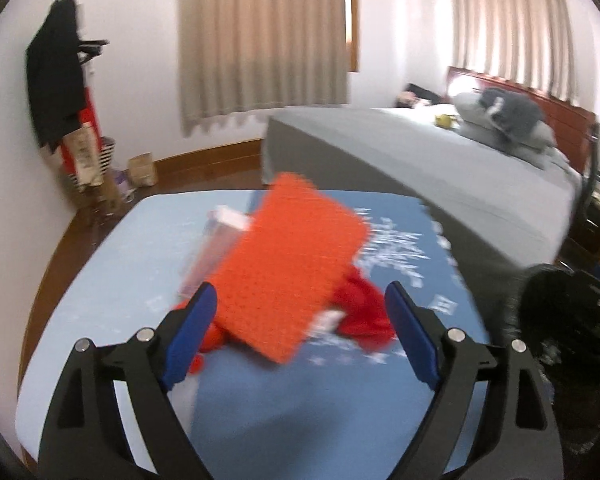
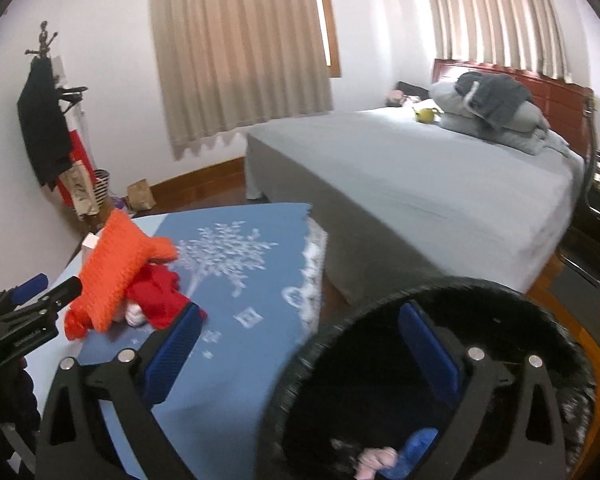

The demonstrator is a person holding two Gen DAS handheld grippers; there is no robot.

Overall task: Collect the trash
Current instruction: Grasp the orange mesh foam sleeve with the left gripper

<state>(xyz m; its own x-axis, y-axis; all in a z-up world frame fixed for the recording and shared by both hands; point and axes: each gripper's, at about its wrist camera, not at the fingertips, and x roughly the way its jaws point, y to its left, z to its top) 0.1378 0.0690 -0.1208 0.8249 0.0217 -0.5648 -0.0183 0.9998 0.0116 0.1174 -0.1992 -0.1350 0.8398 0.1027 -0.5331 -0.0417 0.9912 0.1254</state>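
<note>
Gaping empty, left hand-held gripper (image 1: 300,300) & right hand-held gripper (image 2: 300,332) w/ knitted orange cloth (image 1: 288,264).

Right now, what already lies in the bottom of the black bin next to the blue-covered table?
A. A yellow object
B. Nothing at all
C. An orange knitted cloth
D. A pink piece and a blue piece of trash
D: the right wrist view looks down into the black bin, where a pink piece and a blue piece lie at the bottom; the orange knitted cloth is still on the table.
</note>
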